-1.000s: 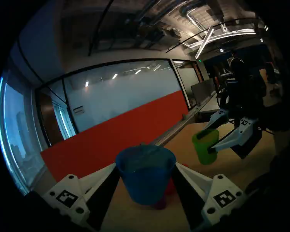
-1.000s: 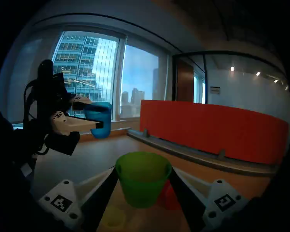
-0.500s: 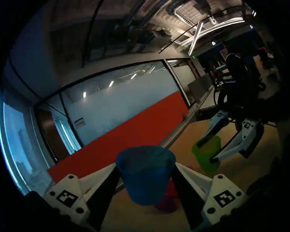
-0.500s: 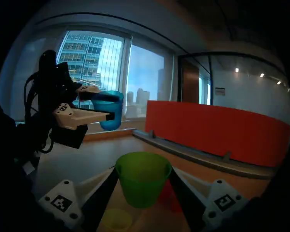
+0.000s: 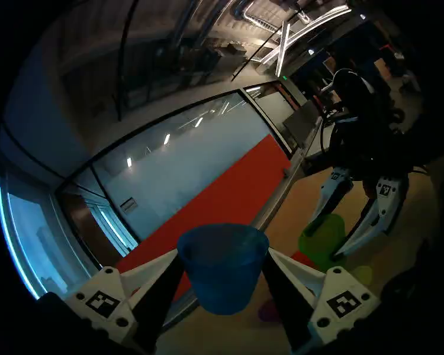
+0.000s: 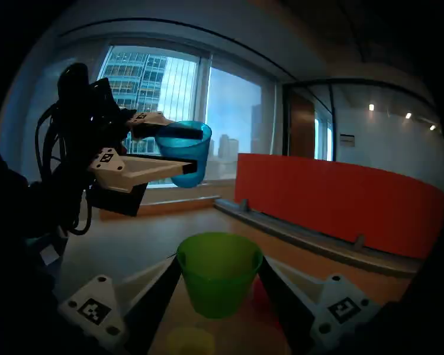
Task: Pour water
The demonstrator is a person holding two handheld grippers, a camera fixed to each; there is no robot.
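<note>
The right gripper [image 6: 219, 263] clamps a green cup [image 6: 219, 281] at 6 o'clock above the worktop [image 6: 133, 236]. Farther off, at 10 o'clock, the left gripper [image 6: 193, 150] holds a blue cup [image 6: 180, 148] higher and slightly tilted. No water is falling, so the pour looks not yet begun.

Tall windows [image 6: 163, 83] are lit by daylight, and high-rise towers are seen through them. A red partition panel [image 6: 340, 201] is set along the wooden tabletop [image 6: 133, 236]. Framed glass walling [image 5: 180, 154] is seen above the panel. Ceiling light strips [image 5: 281, 44] are lit.
</note>
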